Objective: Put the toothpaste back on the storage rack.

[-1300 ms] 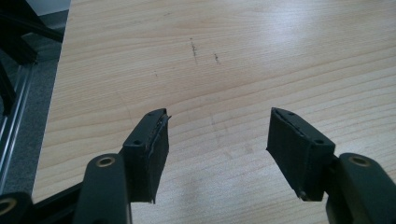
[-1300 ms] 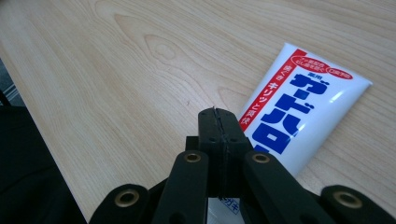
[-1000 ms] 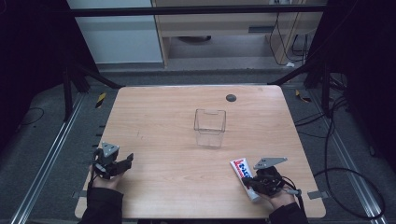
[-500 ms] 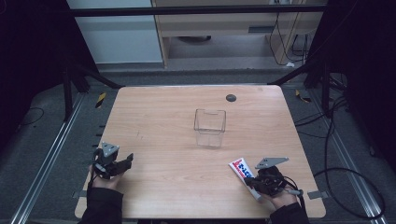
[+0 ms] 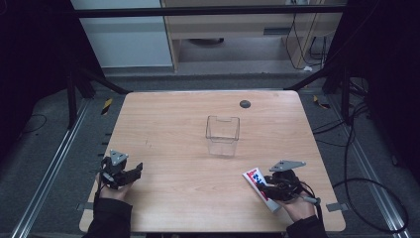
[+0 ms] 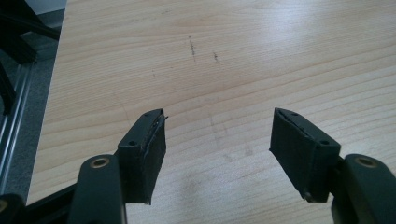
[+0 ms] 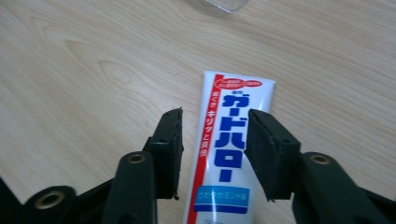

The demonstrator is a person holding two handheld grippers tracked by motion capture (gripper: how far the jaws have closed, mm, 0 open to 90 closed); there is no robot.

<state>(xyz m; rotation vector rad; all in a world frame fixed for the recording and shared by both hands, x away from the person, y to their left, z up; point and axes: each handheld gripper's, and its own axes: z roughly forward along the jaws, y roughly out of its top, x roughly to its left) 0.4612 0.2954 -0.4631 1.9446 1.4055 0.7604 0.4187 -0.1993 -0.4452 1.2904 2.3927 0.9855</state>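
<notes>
High view: one wooden table, pale with fine grain and rounded corners, bears one clear box of thin see-through plastic, open at the top, standing upright near the middle. A small dark round disc sits on the wood toward the far edge. One tube, white with red and blue print, lies flat at the near right corner, well apart from the box.

There are two grippers, each black, held in a hand, each with a grey three-cornered plate on top. The left gripper rests at the near left edge, well apart from the tube. The right gripper sits over the tube.

The right gripper view gives what the high view cannot: the tube's glossy face with blue lettering, a red stripe down one side and a blue band near the bottom. The right gripper has just been opening; its two black padded jaws stand about half apart with the tube between them, whether the pads touch it I cannot tell.

The left gripper view shows the left gripper with jaws that have just been opening, now wide apart over bare wood marked by a few faint dark scratches, holding nothing.
</notes>
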